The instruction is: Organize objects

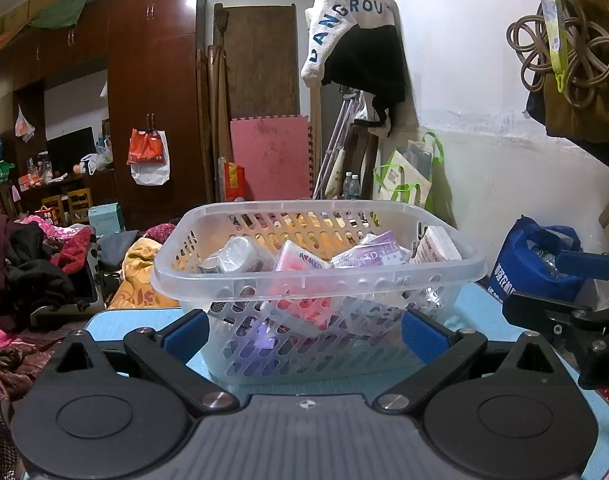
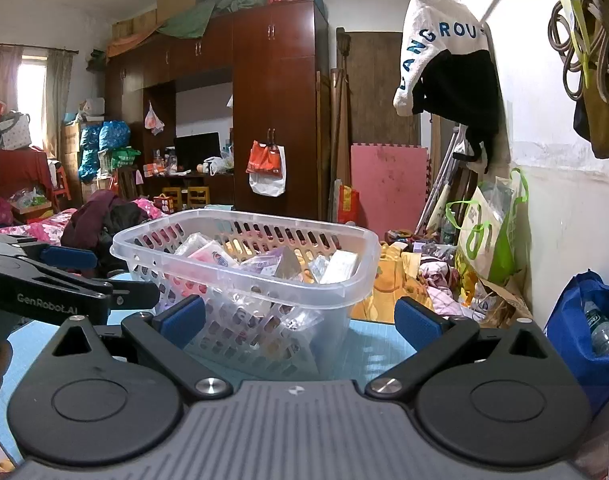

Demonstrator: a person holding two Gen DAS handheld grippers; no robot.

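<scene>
1. On the light-blue table top [image 1: 120,322], a translucent slotted plastic basket [image 1: 318,276] stood directly ahead of both grippers, near the table's far edge.
2. The left gripper [image 1: 302,330] was spread wide and held nothing; its blue pads flanked the basket's near wall, probably staged there to add or shift items.
3. The right gripper [image 2: 300,318] was likewise wide apart and empty, aimed at the basket's near right corner, just beside the left one.
4. The basket looked well filled: a pink-and-white packet [image 1: 298,260], a purple printed box [image 1: 374,254], a white wrapped roll [image 1: 240,256] and a white carton [image 1: 438,246] leaned loosely together inside, so the sorting seemed largely done.
</scene>
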